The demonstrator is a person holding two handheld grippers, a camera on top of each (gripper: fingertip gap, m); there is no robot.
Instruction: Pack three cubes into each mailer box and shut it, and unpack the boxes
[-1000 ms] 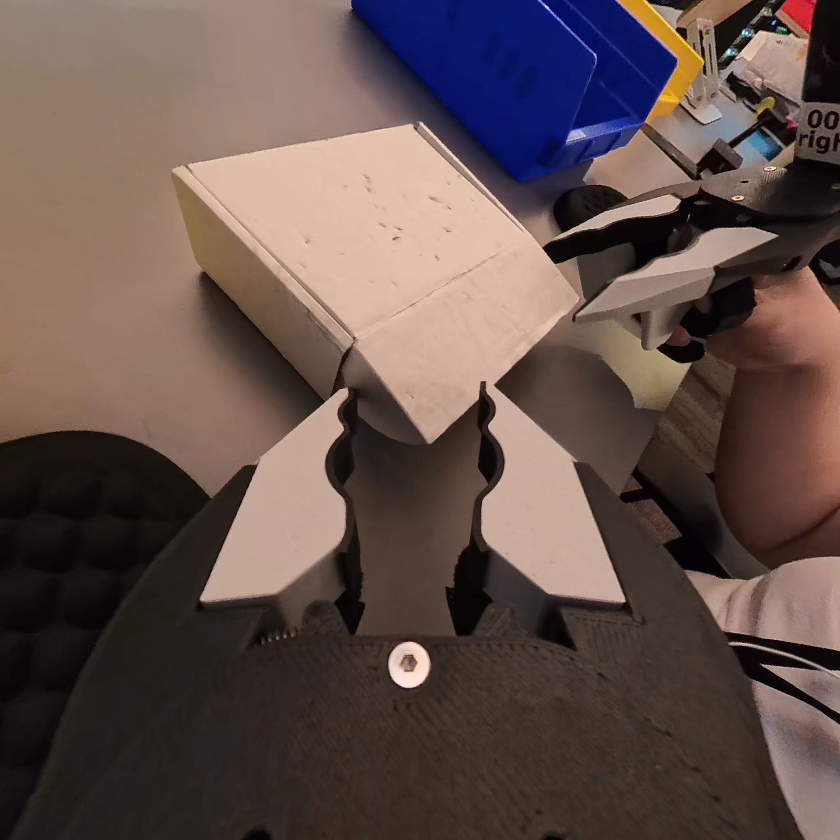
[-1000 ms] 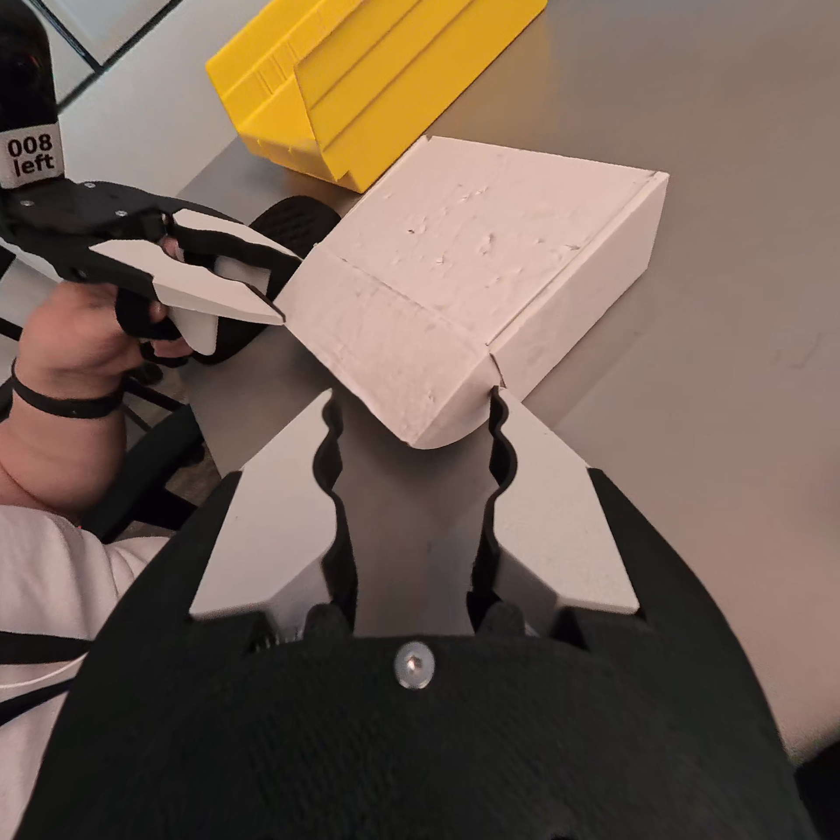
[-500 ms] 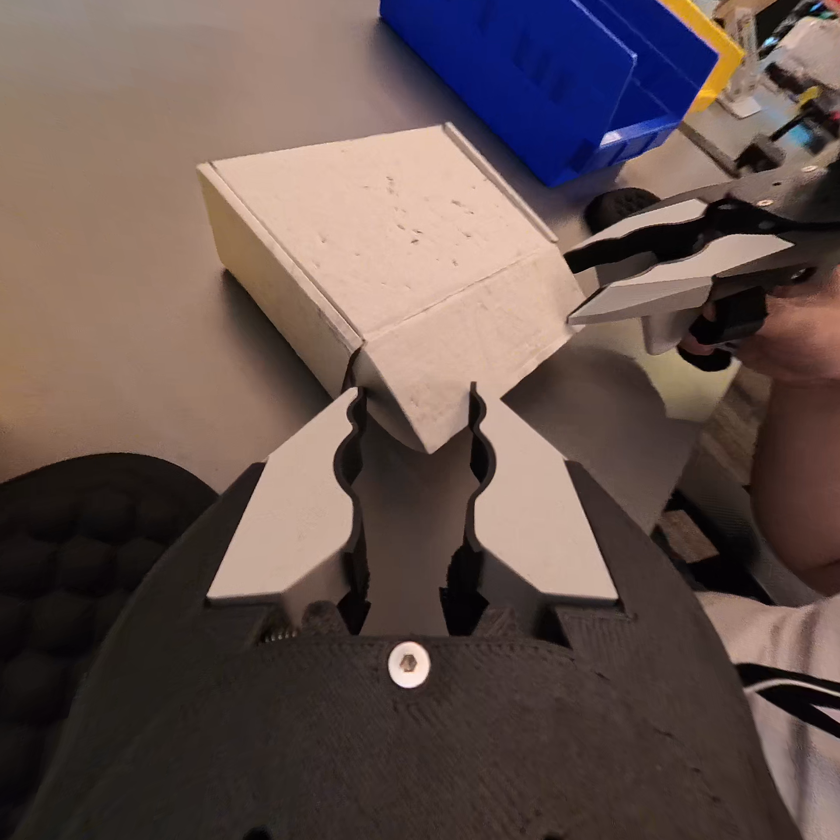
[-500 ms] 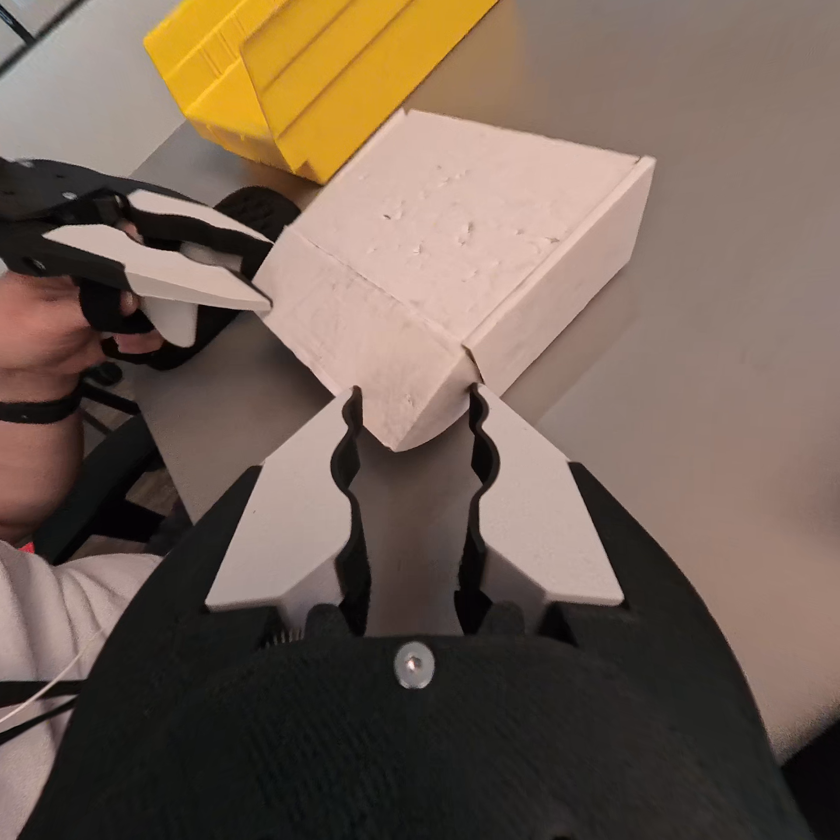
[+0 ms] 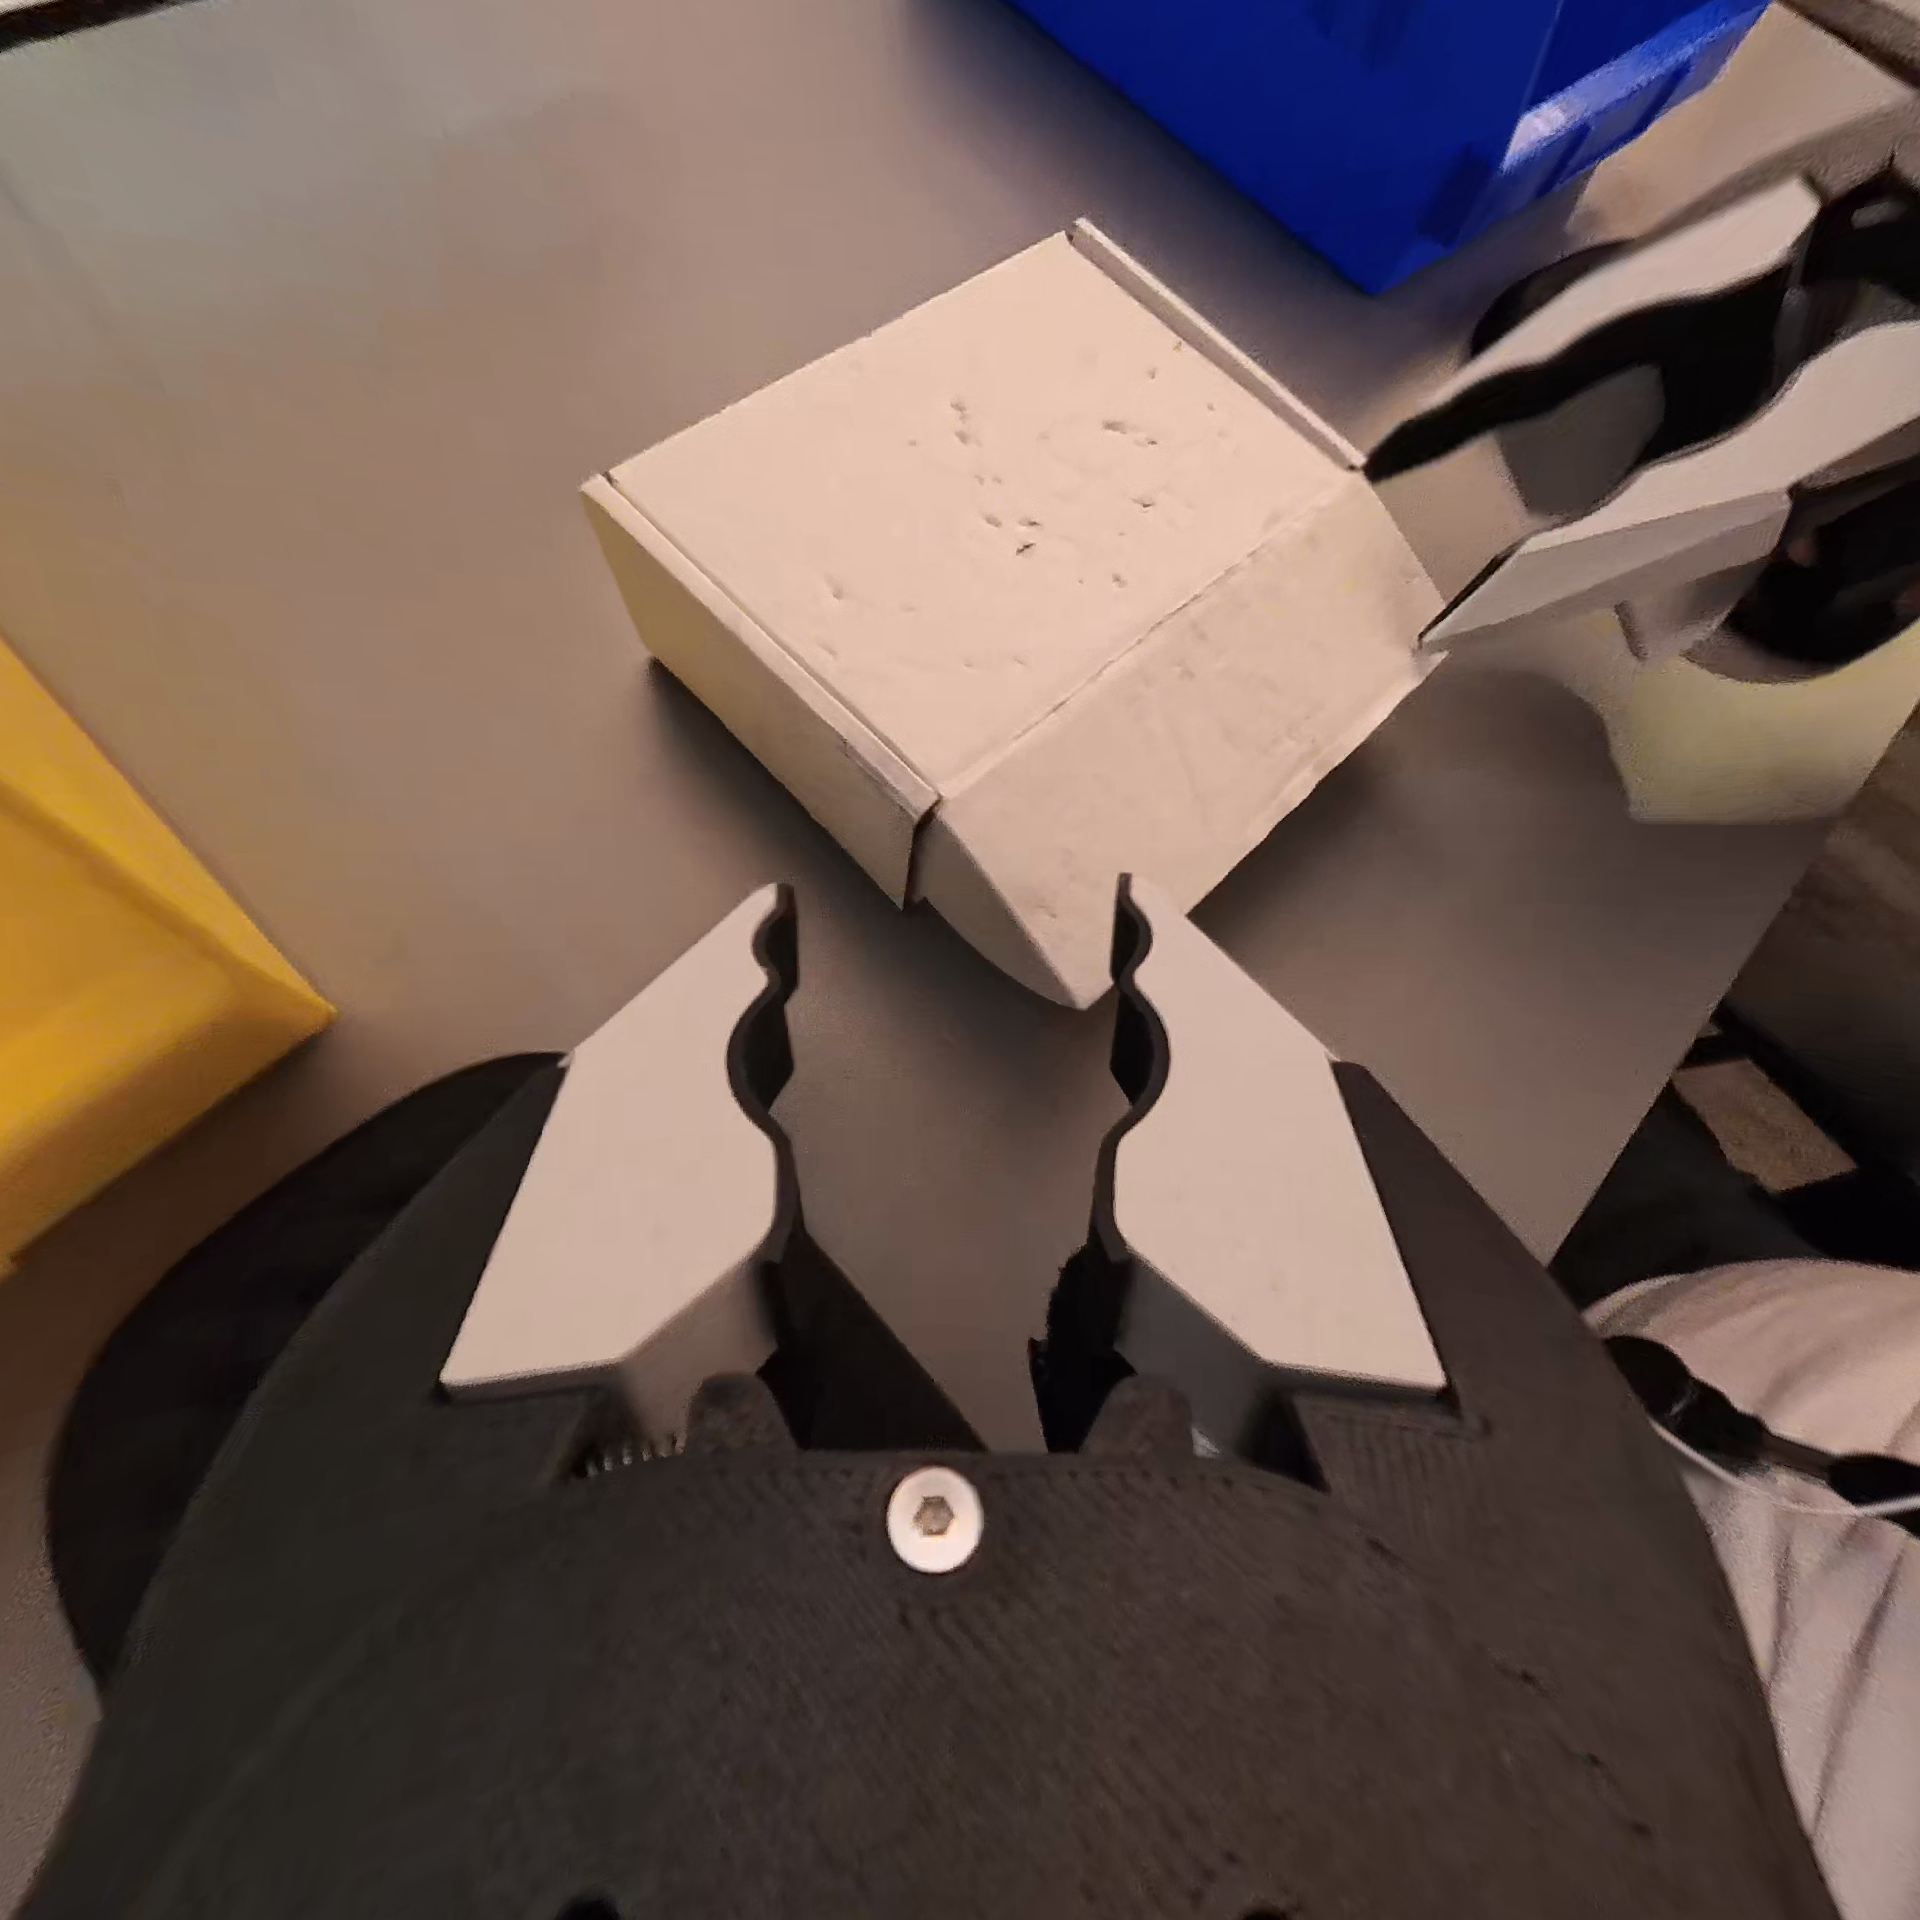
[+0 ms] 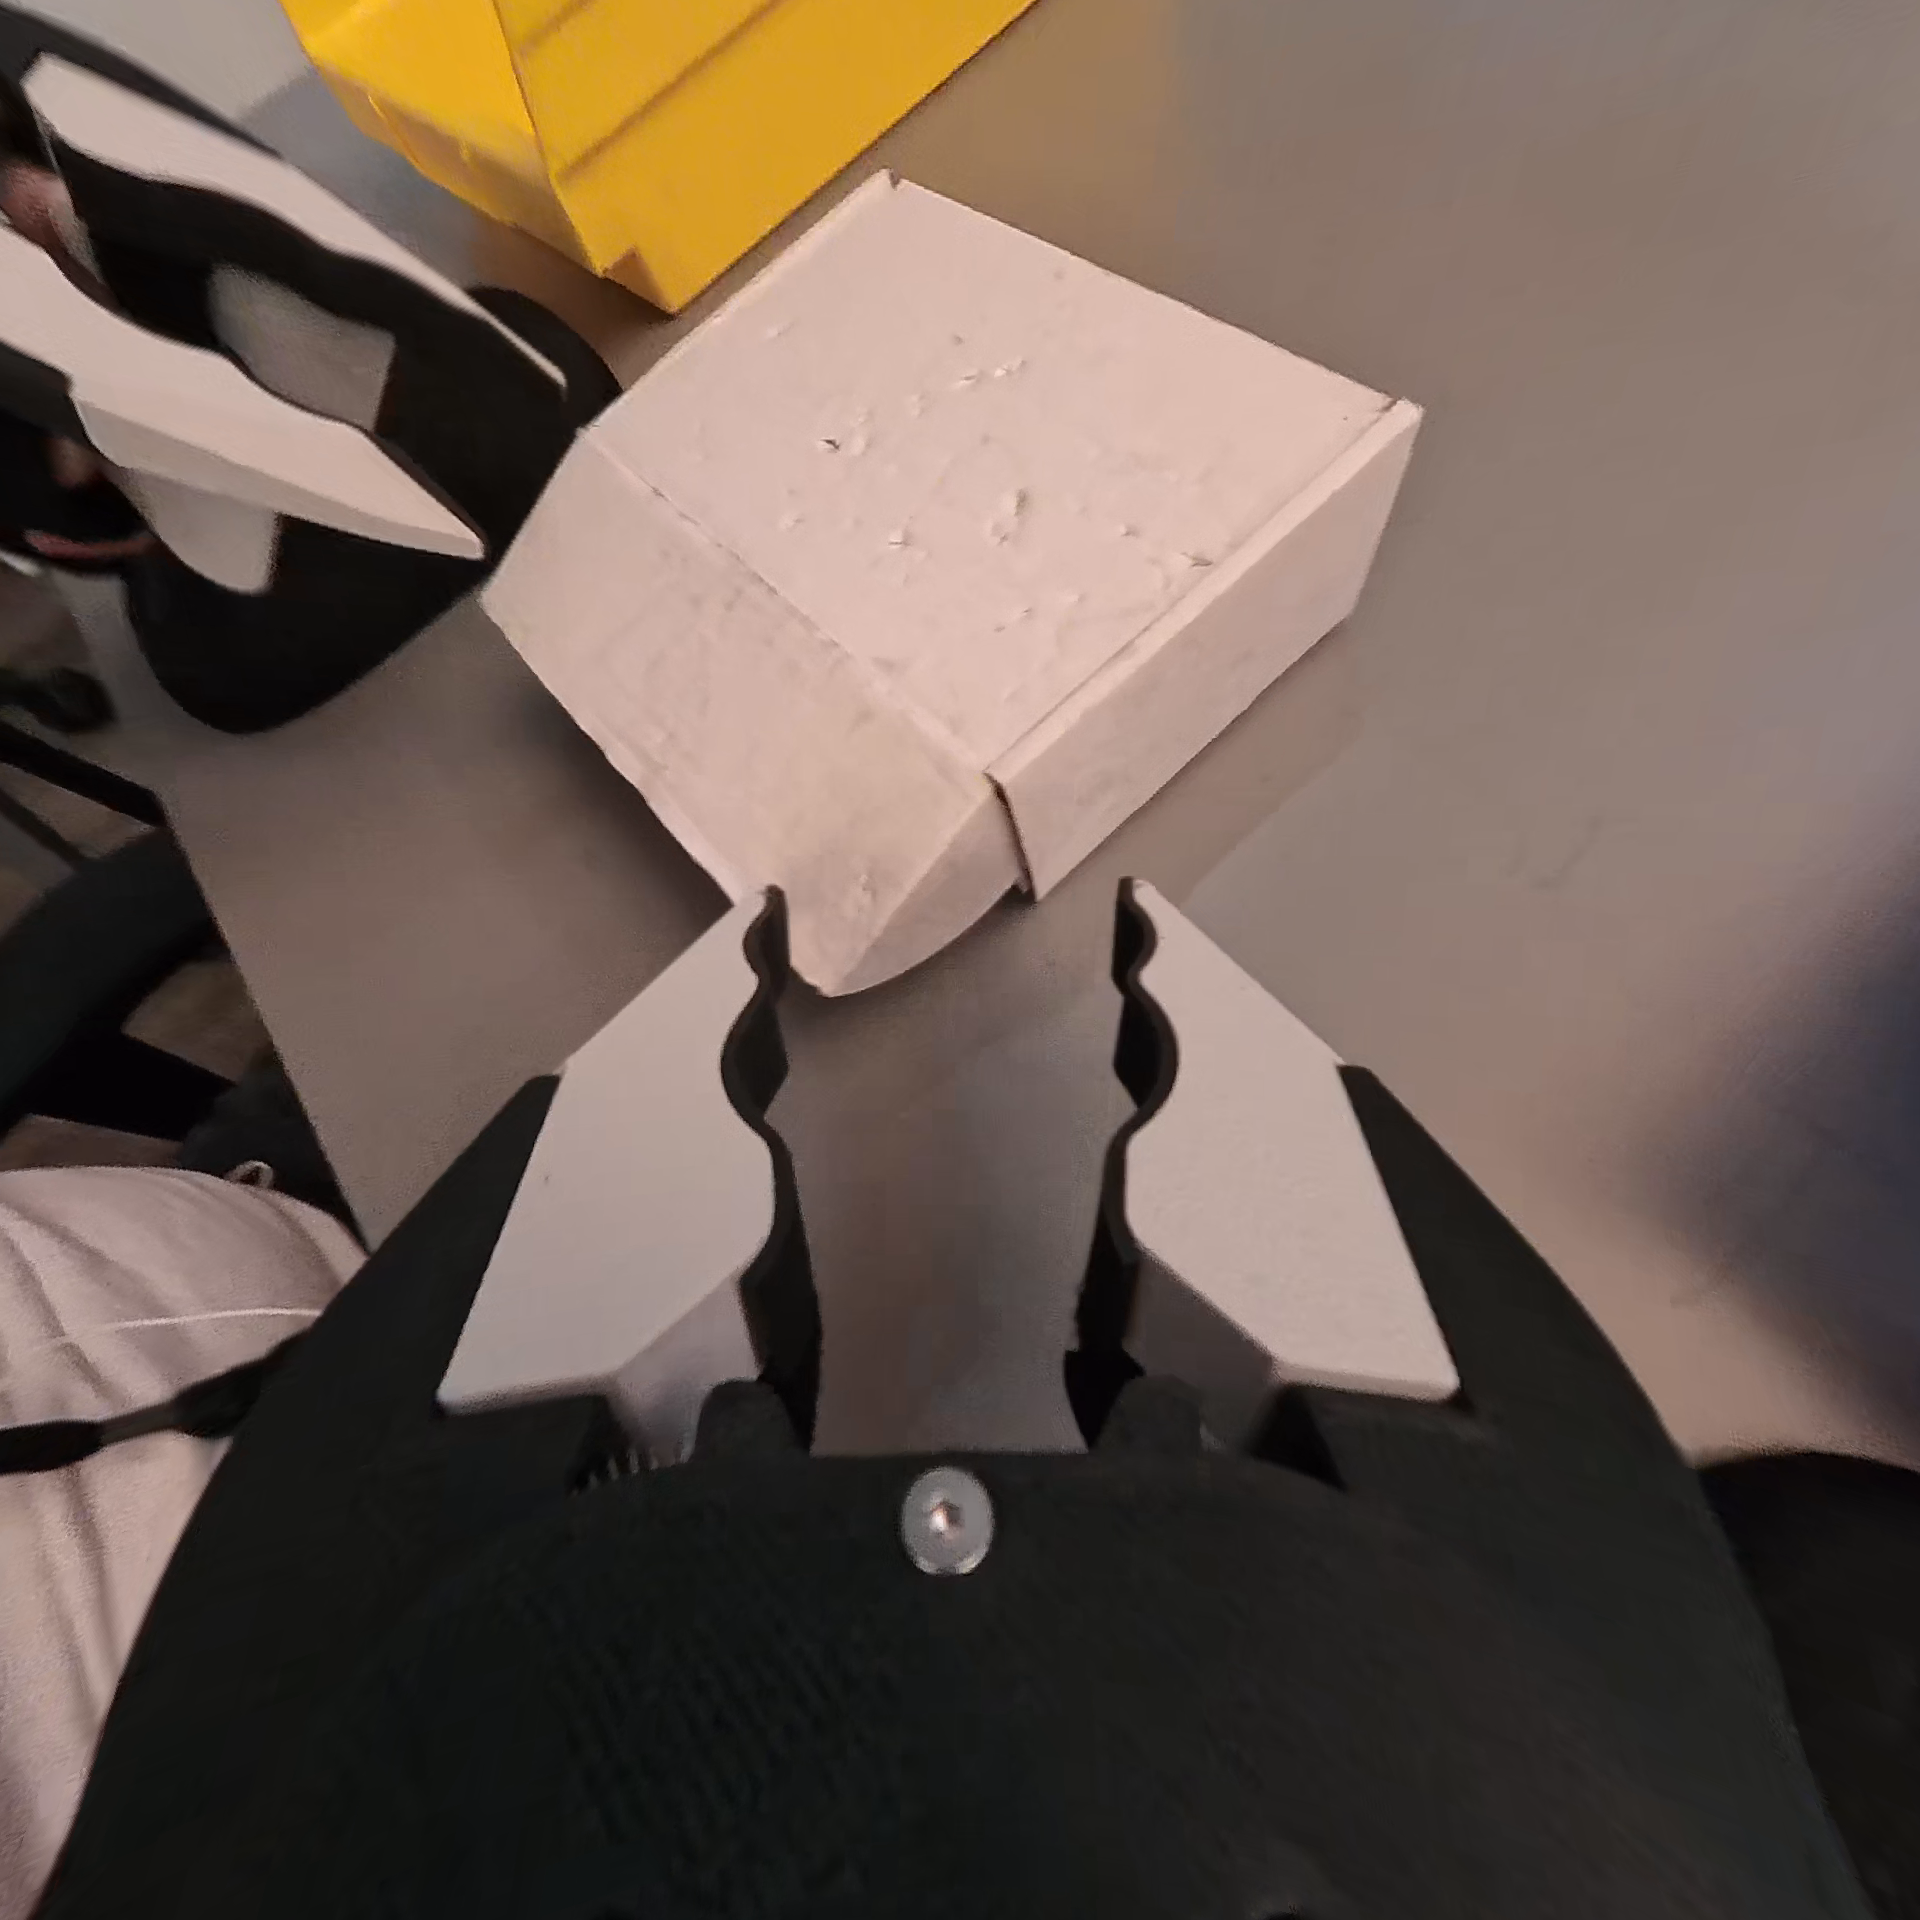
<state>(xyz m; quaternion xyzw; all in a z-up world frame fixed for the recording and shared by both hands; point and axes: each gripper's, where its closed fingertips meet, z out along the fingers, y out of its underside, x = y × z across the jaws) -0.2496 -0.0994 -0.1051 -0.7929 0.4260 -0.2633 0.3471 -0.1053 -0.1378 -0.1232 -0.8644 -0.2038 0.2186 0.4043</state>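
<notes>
- The white mailer box (image 5: 966, 582) lies flat on the grey counter (image 5: 312, 436), lid down, with its front flap (image 5: 1174, 769) not tucked in but sticking out and sloping down toward the counter's near edge.
- The box sits skewed to that edge; in the left wrist view its hinge side points away toward the blue bin (image 5: 1382, 114), and its flap side points back toward the person.
- The box looks close to square, so I can't pick out a long axis.
- The left gripper (image 5: 948, 914) is open and holds nothing; one flap corner sits just by the inner face of one finger, and I can't tell whether they touch.
- The right gripper (image 6: 948, 914) is likewise spread and empty, at the flap's other corner (image 6: 831, 935), which lies just beside one fingertip.
- A yellow bin (image 6: 665, 114) stands just behind the box in the right wrist view.
- The lid is pitted with small dents; I can see no print or label on the box.
</notes>
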